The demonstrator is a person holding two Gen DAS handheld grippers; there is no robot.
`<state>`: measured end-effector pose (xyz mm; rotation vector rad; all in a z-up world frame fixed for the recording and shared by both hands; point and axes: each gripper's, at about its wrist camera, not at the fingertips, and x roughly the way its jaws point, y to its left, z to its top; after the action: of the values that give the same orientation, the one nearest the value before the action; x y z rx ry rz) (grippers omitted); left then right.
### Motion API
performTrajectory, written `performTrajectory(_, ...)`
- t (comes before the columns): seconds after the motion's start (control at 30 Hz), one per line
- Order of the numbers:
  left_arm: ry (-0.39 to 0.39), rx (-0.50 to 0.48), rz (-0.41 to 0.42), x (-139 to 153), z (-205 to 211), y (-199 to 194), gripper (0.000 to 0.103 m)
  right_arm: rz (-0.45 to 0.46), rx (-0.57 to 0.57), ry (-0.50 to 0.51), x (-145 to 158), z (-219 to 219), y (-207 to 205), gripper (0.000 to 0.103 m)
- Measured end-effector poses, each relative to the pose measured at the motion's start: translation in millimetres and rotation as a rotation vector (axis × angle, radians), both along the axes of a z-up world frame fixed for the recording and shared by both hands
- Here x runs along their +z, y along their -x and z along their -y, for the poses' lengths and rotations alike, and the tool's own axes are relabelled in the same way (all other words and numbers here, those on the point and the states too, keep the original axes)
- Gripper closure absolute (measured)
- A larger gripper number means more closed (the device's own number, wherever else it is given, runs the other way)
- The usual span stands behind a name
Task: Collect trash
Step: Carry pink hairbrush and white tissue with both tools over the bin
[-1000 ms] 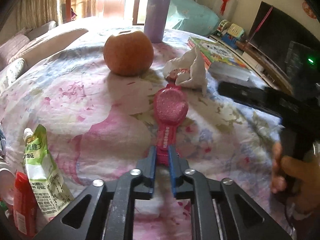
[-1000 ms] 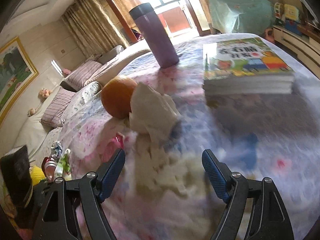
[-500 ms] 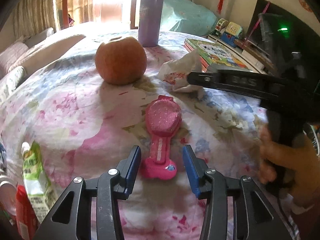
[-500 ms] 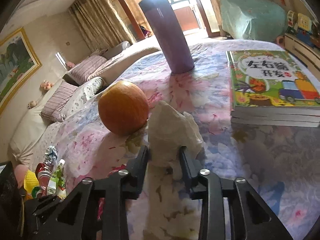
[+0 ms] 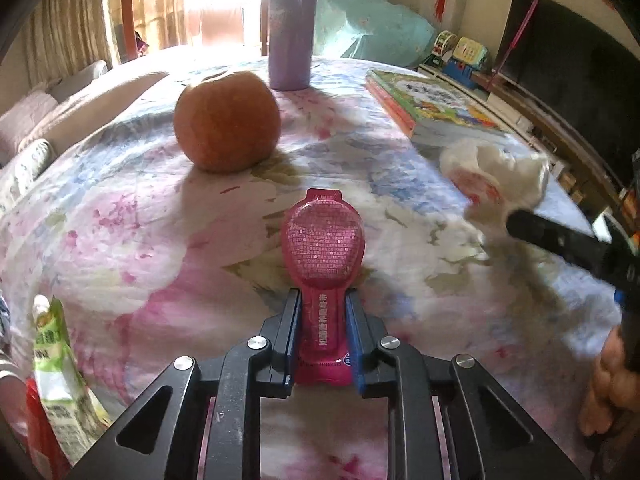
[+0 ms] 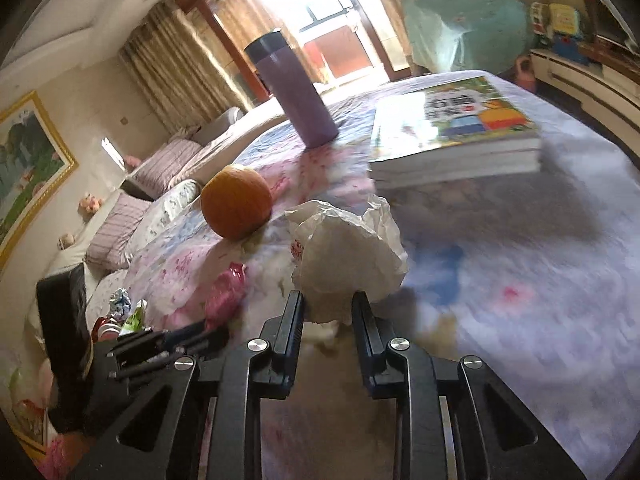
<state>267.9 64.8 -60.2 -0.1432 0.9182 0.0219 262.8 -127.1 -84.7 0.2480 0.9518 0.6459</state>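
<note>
My left gripper is shut on the narrow tail of a pink spoon-shaped wrapper that lies on the floral tablecloth. My right gripper is shut on a crumpled white paper wad and holds it off the cloth. The wad also shows at the right of the left wrist view, pinched by the right gripper's dark fingers. The pink wrapper shows blurred in the right wrist view.
An orange sits in front of a purple tumbler. A stack of picture books lies at the right. A green drink pouch and a red item sit at the lower left.
My left gripper opened around the pink wrapper, then shut on its tail. My right gripper closed on the paper wad and carried it right, away from the orange.
</note>
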Motion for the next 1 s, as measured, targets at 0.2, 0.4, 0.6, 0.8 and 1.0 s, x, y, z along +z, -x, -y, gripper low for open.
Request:
performTrajectory(0.2, 0.055, -0.04, 0.03, 8, 21, 10, 0.084, 0.023, -0.038, -0.007, 12, 27, 28, 0.079)
performTrajectory(0.4, 0.089, -0.1, 0.048, 15, 49, 16, 0.084, 0.027, -0.081, -0.022, 18, 57, 52, 0.079)
performTrajectory(0.6, 0.105, -0.161, 0.061, 21, 79, 19, 0.084, 0.036, -0.124, -0.027, 25, 83, 70, 0.079)
performTrajectory(0.8, 0.1, -0.215, 0.067, 25, 104, 20, 0.084, 0.049, -0.172, -0.03, 31, 108, 84, 0.079)
performTrajectory(1.0, 0.093, -0.26, 0.075, 31, 130, 21, 0.084, 0.059, -0.21, -0.028, 36, 131, 97, 0.079)
